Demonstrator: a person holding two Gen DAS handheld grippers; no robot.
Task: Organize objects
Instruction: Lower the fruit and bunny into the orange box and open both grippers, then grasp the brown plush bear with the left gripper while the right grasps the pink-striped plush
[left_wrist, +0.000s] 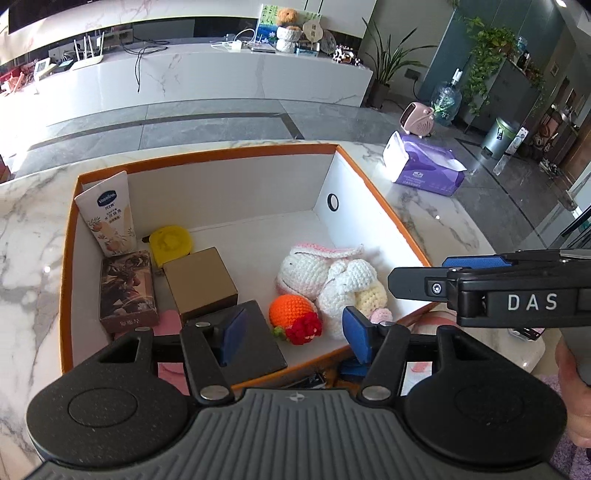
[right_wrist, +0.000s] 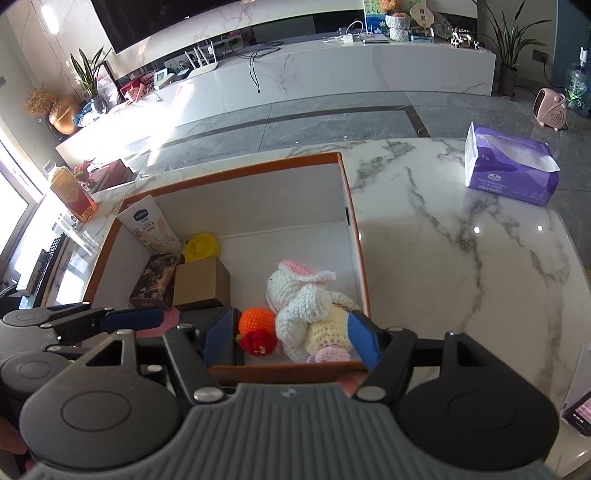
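Both tools hung over the near edge of the orange-rimmed box (left_wrist: 70, 258) on the marble tabletop (right_wrist: 461, 240), and each was released: the left hand-held gripper (left_wrist: 291, 332) had its blue pads spread with nothing between them, and the right hand-held gripper (right_wrist: 291, 332) was likewise spread and empty. The things to be sorted already lay inside the box: a lotion tube (left_wrist: 107, 214) leaning in the far left corner, a yellow disc (left_wrist: 171, 240), a printed card box (left_wrist: 127, 291), a brown carton (left_wrist: 201, 284), a dark flat slab (left_wrist: 255, 339), and to the right a knitted white rabbit (left_wrist: 332, 284) touching a knitted orange fruit (left_wrist: 291, 312). The likeliest slip, in my judgement, was a pad catching the near box wall and shoving the whole box, or snagging the soft yarn and dragging both toys together. The two tools were also close enough to knock each other. Only the right wrist view showed a bottle (right_wrist: 72, 192) standing beyond the left of the box, and what may be a phone at the right edge, too cropped to be sure; only the left wrist view showed the round hole (left_wrist: 333, 202) in the right wall plainly. The purple tissue pack (right_wrist: 513, 170) sat well apart.
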